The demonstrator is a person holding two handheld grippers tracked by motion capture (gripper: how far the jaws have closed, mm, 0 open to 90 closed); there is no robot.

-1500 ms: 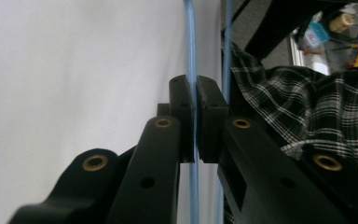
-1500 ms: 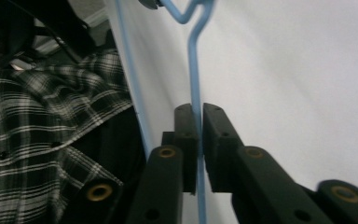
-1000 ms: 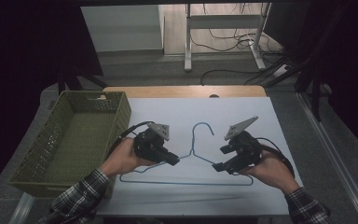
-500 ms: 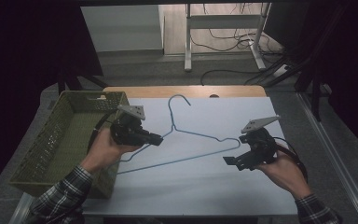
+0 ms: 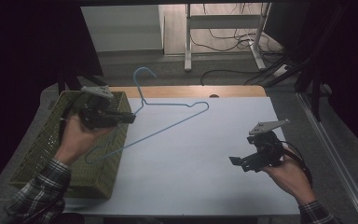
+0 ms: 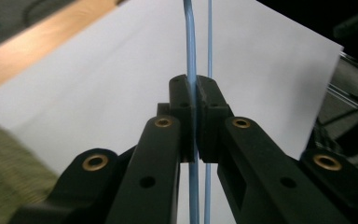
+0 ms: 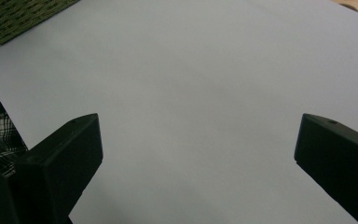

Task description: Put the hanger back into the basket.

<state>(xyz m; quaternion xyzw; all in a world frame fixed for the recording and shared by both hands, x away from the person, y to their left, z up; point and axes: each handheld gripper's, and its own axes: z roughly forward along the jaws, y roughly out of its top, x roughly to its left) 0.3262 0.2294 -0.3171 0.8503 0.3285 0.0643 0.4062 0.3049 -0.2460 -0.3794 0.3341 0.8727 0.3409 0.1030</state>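
Carrying the blue wire hanger (image 5: pixel 168 122) toward the green woven basket (image 5: pixel 37 149) looks like the step in hand, and doing it well means minding the basket's near end first, where the hanger's lower corner already hangs over the rim, then lowering the rest flat so nothing catches the weave. The left gripper (image 5: pixel 129 117), held over the basket's far right edge, has its jaws pinched together on the wire, the hook rising beyond the basket's far end. The right gripper (image 5: pixel 235 162) hovers well right of the basket, jaws spread and empty, over the white table (image 5: pixel 223 126).
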